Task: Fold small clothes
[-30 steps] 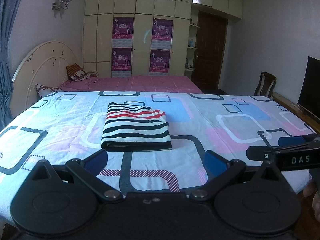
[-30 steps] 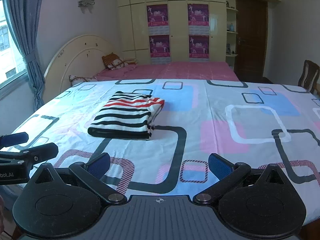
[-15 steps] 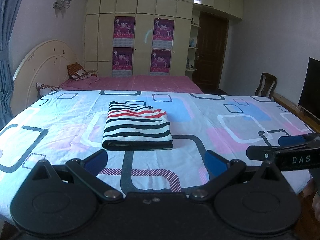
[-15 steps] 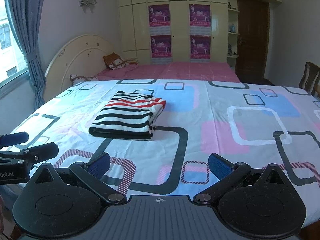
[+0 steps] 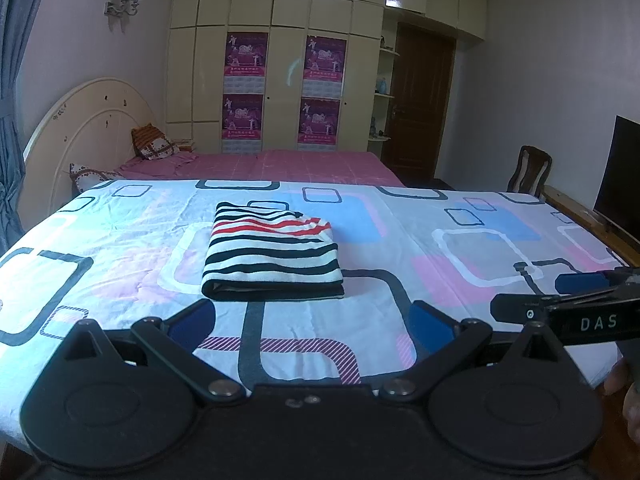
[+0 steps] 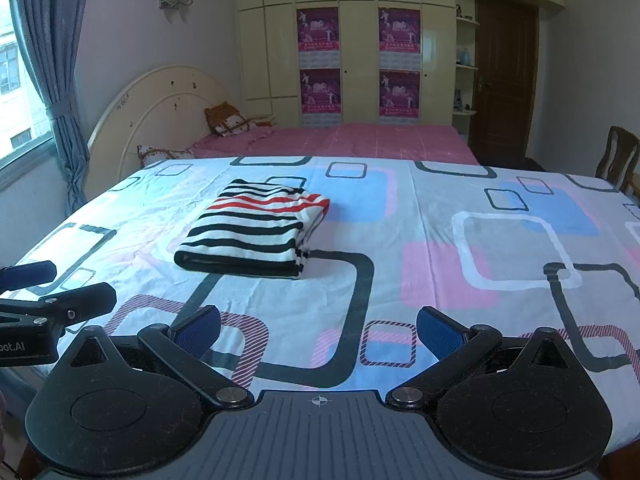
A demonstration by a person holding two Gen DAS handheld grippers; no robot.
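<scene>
The striped garment (image 5: 274,254) lies folded at twelve o'clock on the bed (image 5: 460,240) — apparently finished — both grippers' jaws wide apart, empty.

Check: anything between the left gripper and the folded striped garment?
Only bare patterned sheet between the open left gripper and the striped garment, per the left wrist view.
</scene>
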